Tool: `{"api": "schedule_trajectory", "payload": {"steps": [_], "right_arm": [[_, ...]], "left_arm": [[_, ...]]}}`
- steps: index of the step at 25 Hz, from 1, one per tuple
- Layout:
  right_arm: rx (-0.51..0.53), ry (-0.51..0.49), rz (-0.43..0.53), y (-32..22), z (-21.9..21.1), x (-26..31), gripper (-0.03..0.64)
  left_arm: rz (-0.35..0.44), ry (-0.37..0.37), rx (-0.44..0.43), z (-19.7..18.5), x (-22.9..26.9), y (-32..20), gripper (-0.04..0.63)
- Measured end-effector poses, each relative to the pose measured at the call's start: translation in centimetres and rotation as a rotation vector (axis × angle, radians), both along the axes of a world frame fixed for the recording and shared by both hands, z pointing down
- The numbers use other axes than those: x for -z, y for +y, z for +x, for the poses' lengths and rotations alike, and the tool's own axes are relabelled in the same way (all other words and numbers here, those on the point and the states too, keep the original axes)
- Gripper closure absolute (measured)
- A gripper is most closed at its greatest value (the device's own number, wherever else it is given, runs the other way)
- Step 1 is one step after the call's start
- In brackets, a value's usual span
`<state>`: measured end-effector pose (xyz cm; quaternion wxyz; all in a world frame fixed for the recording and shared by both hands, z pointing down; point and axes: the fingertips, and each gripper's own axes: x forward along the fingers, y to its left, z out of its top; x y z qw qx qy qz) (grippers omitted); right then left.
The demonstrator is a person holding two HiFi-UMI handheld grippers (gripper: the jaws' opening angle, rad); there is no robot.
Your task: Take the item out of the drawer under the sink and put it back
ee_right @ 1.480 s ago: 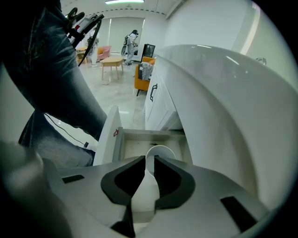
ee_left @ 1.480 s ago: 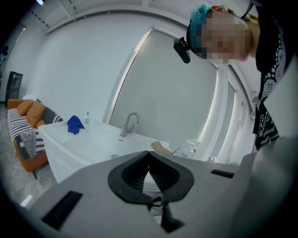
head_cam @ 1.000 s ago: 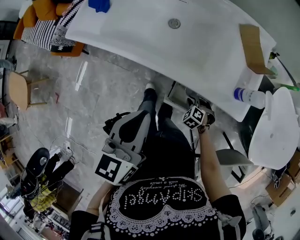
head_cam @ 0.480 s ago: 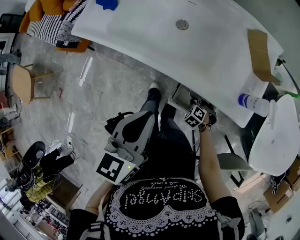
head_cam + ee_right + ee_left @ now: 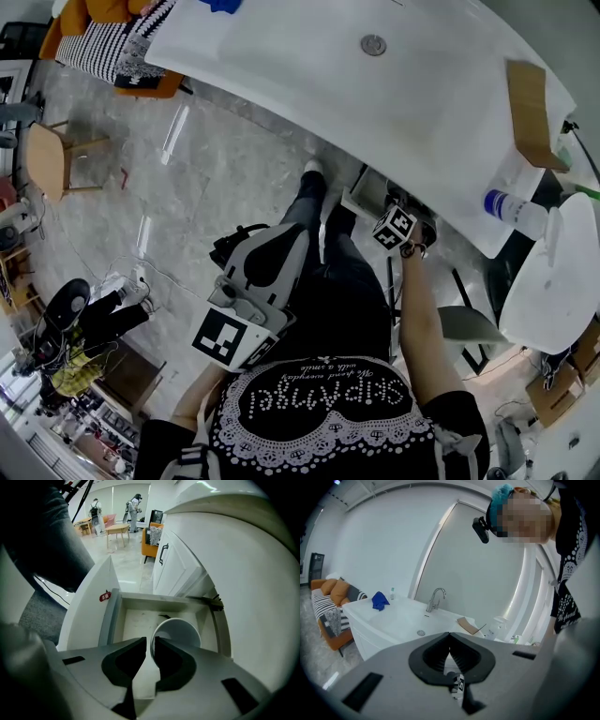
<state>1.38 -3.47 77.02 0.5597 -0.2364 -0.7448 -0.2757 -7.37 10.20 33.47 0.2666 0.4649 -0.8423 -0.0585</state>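
Note:
The drawer [image 5: 140, 600] under the white sink counter [image 5: 412, 103] stands pulled out, and its pale floor shows. A white cup [image 5: 177, 631] hangs over the drawer, mouth toward the camera. My right gripper [image 5: 151, 641] is shut on the cup's left rim and points steeply down. In the head view the right gripper [image 5: 405, 210] is at the counter's front edge, its jaws hidden behind its marker cube. My left gripper [image 5: 228, 249] is held back near the person's waist. In its own view the left gripper [image 5: 449, 634] is shut and holds nothing.
On the counter are a drain [image 5: 373, 44], a faucet [image 5: 436, 597], a blue cloth [image 5: 379, 600], a brown board [image 5: 531, 112] and a bottle [image 5: 514, 210]. A cabinet door with a black handle [image 5: 162, 554] is beyond the drawer. A striped sofa [image 5: 103, 37] and a stool [image 5: 47, 161] stand on the floor.
My right gripper has sunk a little toward the drawer with the cup in it. The head view has shifted slightly. The left gripper has stayed put.

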Motion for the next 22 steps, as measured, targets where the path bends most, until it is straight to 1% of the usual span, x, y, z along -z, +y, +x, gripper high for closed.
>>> {"api": "schedule_trajectory", "payload": {"steps": [7,9,14,18,22], "right_arm": [[-0.005,-0.017,0.032,-0.7,-0.5,-0.4,0.568],[-0.006,-0.015,0.029,-0.6,-0.5,-0.4,0.584],[0.002,-0.006,0.018,-0.3,-0.1,-0.3,0.592],[0.008,-0.023,0.017,-0.4,-0.1,0.5,0.592],[0.021,-0.049,0.007,-0.1,-0.5,1.5,0.592]], "left_arm": [[-0.012,0.013,0.005,-0.1,-0.4,0.3,0.591],[-0.011,0.018,0.006,-0.1,-0.5,0.3,0.591],[-0.003,0.019,0.003,0.1,-0.5,0.4,0.591],[0.008,0.011,0.007,0.3,-0.2,0.5,0.591],[0.026,0.003,-0.008,0.7,0.0,0.3,0.591]]}}
